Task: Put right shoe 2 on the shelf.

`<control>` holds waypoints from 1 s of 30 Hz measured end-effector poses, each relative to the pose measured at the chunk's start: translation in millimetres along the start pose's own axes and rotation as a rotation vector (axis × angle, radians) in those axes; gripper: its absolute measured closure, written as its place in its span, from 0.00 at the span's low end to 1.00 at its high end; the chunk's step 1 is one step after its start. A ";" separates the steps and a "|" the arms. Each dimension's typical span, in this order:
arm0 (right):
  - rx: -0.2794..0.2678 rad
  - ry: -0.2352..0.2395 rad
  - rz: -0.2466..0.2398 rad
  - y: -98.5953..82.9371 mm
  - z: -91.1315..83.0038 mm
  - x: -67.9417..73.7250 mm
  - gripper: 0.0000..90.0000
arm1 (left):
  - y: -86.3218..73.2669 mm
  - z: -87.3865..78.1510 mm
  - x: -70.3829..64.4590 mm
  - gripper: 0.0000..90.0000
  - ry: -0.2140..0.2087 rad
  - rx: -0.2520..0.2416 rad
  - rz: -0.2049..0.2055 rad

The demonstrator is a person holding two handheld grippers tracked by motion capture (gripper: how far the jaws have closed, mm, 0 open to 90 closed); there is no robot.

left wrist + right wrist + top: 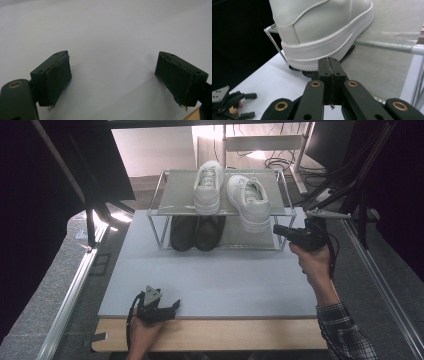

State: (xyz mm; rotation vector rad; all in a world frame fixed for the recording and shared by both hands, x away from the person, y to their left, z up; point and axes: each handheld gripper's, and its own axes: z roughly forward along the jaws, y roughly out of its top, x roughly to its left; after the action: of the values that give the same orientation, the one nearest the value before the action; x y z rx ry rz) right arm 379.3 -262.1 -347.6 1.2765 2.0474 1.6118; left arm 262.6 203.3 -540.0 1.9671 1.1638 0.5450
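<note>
Two white sneakers stand on the top shelf of a metal rack (pixel 175 195). The left sneaker (pixel 208 187) sits fully on the shelf, while the heel of the right sneaker (pixel 250 202) overhangs the front rail. My right gripper (pixel 276 229) is shut with nothing in it, its tips just below and right of that heel. In the right gripper view the shut jaws (pixel 329 62) point at the sole of the white sneaker (pixel 319 30), close to it; whether they touch I cannot tell. My left gripper (pixel 175 306) rests open at the table's front edge, nothing between its pads (pixel 58 80).
A pair of black shoes (pixel 196 232) sits on the rack's lower shelf. The grey table mat (pixel 215 280) stretches between the rack and the front edge. A metal rail (pixel 75 285) runs along the left side. Stands and cables crowd the back right.
</note>
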 end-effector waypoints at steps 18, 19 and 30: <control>0.008 0.016 -0.010 -3.2 11.8 4.7 1.00 | 0.0 0.0 -0.2 0.14 0.000 0.000 -0.004; 0.006 0.016 -0.008 -3.3 12.0 4.7 1.00 | 0.0 0.0 -0.2 0.14 0.000 0.000 -0.003; 0.007 0.015 -0.003 -1.4 27.1 9.3 0.99 | 0.0 0.0 -0.2 0.14 0.000 0.000 -0.004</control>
State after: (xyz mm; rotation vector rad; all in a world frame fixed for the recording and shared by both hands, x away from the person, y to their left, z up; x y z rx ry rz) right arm 390.8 -237.1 -355.7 1.2663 2.0640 1.6192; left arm 262.5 203.1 -540.0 1.9645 1.1668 0.5430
